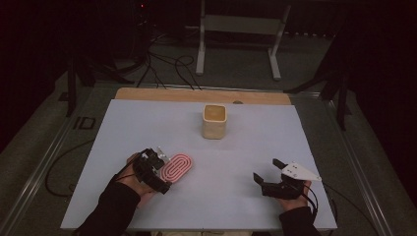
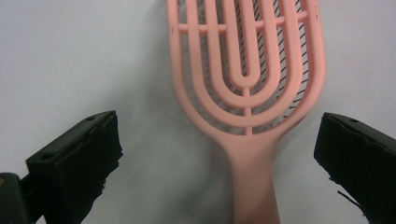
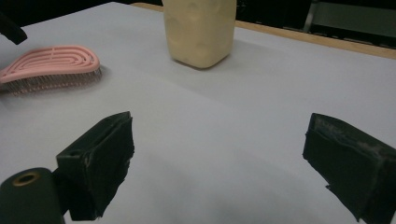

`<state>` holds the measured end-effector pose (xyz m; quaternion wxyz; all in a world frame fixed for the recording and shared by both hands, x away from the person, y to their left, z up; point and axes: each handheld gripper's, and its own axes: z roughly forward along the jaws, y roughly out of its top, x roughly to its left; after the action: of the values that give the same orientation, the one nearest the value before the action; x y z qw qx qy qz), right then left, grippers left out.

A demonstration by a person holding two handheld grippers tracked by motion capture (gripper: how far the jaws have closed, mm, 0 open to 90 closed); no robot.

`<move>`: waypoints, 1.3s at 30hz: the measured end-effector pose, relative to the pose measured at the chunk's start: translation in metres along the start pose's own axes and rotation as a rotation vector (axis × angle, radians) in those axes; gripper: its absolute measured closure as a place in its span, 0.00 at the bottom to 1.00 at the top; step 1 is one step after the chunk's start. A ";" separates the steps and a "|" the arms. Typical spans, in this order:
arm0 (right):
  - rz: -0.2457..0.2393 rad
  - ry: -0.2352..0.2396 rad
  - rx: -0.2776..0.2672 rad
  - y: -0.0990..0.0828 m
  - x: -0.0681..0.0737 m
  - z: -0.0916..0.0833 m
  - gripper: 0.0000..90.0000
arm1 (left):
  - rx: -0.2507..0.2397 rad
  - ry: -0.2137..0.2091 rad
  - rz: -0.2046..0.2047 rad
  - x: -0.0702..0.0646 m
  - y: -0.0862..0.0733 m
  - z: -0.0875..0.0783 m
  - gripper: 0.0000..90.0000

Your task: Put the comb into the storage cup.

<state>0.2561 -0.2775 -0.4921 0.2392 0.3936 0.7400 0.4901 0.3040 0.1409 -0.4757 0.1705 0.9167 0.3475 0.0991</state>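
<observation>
Hairbrush handle lies between the left gripper's spread fingers, untouched; right gripper's fingers spread over bare surface.

My left gripper sits low at the near left, tilted downward, jaws spread wide. My right gripper rests at the near right, pointing left and far, jaws also wide apart.

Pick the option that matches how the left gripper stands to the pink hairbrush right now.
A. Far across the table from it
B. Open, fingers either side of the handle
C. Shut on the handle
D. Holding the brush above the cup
B: in the left gripper view the left gripper has its fingers spread wide, with the pink hairbrush handle lying untouched between them.
</observation>
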 end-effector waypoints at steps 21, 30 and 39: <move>-0.001 -0.003 0.009 0.000 -0.001 0.001 0.10 | 0.047 -0.021 0.004 -0.002 0.001 0.006 0.01; 0.001 -0.004 0.010 -0.001 -0.001 0.000 0.10 | 0.073 -0.035 0.007 -0.004 0.002 0.010 0.01; 0.003 -0.007 0.017 -0.001 -0.001 0.001 0.10 | 0.102 -0.050 0.009 -0.005 0.002 0.014 0.03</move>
<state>0.2571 -0.2776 -0.4934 0.2376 0.3983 0.7429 0.4827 0.3056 0.1328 -0.4882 0.1316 0.9280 0.3434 0.0590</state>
